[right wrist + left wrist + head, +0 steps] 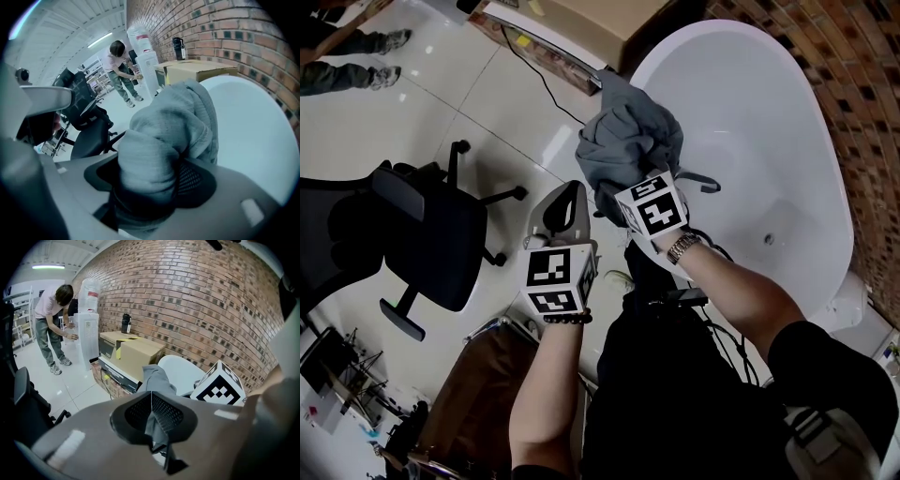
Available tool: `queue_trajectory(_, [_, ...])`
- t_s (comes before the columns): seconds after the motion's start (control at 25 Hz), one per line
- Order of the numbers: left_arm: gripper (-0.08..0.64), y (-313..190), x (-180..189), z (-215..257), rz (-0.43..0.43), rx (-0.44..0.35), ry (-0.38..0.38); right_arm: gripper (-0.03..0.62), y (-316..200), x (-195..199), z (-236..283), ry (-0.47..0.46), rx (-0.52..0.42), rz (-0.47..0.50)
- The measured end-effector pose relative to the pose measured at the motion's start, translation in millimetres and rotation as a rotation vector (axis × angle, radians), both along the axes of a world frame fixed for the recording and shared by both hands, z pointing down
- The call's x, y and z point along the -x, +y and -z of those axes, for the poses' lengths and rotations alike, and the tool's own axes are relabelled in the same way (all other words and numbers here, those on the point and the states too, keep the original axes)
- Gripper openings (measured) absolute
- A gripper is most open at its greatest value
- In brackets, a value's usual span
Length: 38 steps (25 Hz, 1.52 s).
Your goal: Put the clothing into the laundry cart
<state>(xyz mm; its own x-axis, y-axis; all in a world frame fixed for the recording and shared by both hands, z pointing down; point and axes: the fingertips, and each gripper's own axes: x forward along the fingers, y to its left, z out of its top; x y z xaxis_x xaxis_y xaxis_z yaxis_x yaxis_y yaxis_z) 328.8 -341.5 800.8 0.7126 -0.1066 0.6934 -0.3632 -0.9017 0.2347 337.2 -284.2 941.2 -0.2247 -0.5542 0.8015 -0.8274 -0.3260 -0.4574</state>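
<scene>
— Grippers: what state?
— The left gripper is pinched tight on a thin fold of the grey garment; the right gripper is clamped round a thick bunch of it.
— Where's the garment?
— Held up, bunched, over the white tub's edge. An office chair stands left of it.

Grey garment — bunched, held up over the white tub's rim.

A ceiling strip light glares off the glossy floor, while both fisheye gripper views bend, seemingly soft-focused, toward dark corners.
</scene>
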Motion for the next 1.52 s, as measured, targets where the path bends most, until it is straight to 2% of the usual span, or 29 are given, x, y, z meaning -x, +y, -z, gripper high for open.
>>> queue_trajectory(0.36, [0.003,1,5,31,0.025,-0.058,0.042,0.178,11,-2,32,0.059,-0.042,0.012])
queue_trajectory(0.68, [0.003,-8,24,73,0.099,-0.097,0.08,0.164,7,1,75,0.107,-0.1,0.05])
queue_trajectory(0.96, [0.003,1,59,122,0.165,-0.163,0.137,0.163,7,9,148,0.172,-0.215,0.072])
queue_trajectory(1.12, [0.003,12,91,154,0.199,-0.21,0.173,0.163,10,25,192,0.205,-0.275,0.093])
queue_trajectory(1.52, [0.003,48,192,228,0.323,-0.318,0.25,0.161,22,98,304,0.293,-0.45,0.193])
